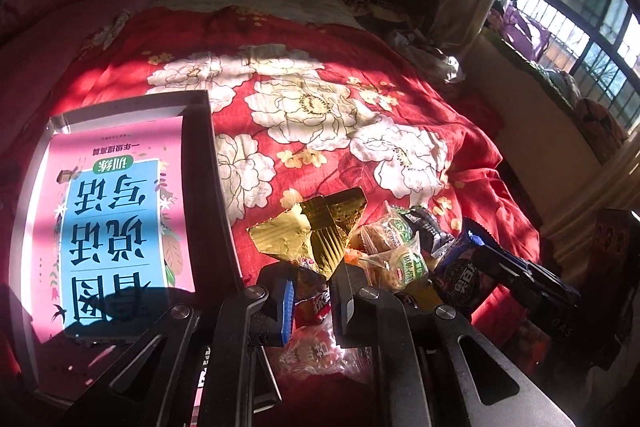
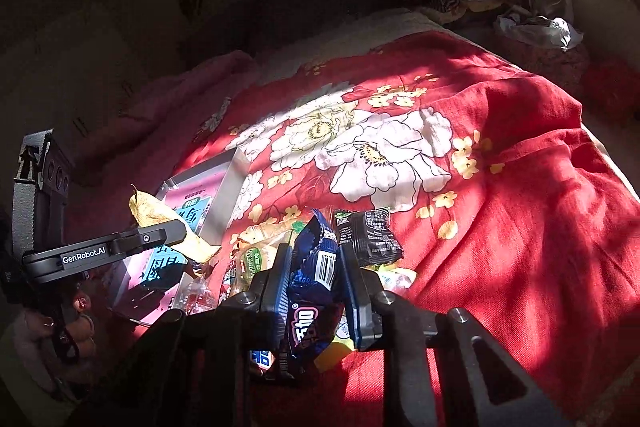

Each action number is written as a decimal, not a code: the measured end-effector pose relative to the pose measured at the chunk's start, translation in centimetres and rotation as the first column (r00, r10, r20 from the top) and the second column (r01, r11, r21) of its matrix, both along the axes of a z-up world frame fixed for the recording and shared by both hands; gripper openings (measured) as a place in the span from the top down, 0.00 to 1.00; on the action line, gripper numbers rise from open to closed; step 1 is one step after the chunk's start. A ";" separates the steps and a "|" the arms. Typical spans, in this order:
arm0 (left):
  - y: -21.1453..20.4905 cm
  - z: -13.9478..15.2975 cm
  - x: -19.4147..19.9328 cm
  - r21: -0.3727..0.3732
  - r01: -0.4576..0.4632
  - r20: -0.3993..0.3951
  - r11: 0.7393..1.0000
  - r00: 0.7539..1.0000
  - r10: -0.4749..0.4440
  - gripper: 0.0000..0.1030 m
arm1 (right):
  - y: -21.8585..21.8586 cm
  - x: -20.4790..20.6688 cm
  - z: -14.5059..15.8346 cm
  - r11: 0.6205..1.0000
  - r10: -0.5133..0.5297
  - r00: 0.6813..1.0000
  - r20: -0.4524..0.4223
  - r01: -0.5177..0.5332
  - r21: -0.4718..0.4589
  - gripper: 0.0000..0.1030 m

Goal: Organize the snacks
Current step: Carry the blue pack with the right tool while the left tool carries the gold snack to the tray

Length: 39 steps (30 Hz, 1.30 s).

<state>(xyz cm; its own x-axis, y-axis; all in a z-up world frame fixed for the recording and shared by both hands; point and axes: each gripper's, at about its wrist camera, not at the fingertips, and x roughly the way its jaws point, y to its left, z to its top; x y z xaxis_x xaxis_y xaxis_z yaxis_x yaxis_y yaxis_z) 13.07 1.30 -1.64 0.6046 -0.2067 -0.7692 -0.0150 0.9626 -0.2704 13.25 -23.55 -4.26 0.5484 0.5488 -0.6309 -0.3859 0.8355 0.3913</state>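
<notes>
A gold foil snack packet [image 1: 316, 231] sticks up between the fingers of my left gripper [image 1: 316, 277], which is shut on its lower edge. The right wrist view shows that left gripper [image 2: 176, 233] from the side, clamped on the same gold packet [image 2: 156, 213] near the tray. My right gripper [image 2: 316, 259] is shut on a blue cookie packet [image 2: 316, 267] above the snack pile. In the left wrist view the right gripper [image 1: 516, 269] comes in from the right with the blue packet [image 1: 460, 273]. Cake packets with green labels [image 1: 400, 259] and a black packet [image 2: 370, 235] lie on the bed.
A grey tray [image 1: 200, 155] holding a pink and blue book [image 1: 120, 211] lies on the red floral bedspread [image 1: 320, 115], left of the pile. A red packet [image 1: 316, 347] lies under my left gripper. A hand [image 2: 76, 327] grips the left tool. A window [image 1: 580, 7] is at the right.
</notes>
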 end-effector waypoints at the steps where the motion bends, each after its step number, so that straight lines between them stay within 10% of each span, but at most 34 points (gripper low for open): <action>1: 0.1 0.1 -0.1 0.000 0.001 -0.001 1.000 1.000 -0.001 0.86 | 0.2 0.0 -0.1 1.000 -0.002 1.000 0.003 0.002 -0.013 0.77; 19: 1.9 1.6 -2.0 -0.006 -0.031 0.029 1.000 0.999 0.031 0.86 | 4.0 0.1 -4.1 0.981 0.112 0.987 -0.117 -0.128 -0.148 0.72; 39: 7.9 3.0 -4.7 -0.028 -0.153 0.050 0.988 0.987 0.154 0.86 | 2.9 -1.3 4.0 0.998 0.027 0.998 0.061 -0.023 -0.067 0.78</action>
<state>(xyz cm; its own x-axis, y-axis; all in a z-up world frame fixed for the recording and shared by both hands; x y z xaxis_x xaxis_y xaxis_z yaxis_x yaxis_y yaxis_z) 8.35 9.19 1.31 0.6696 -0.1260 -0.7319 -0.1476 0.9432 -0.2975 11.91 -20.63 -0.30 0.5742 0.5210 -0.6316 -0.4283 0.8486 0.3106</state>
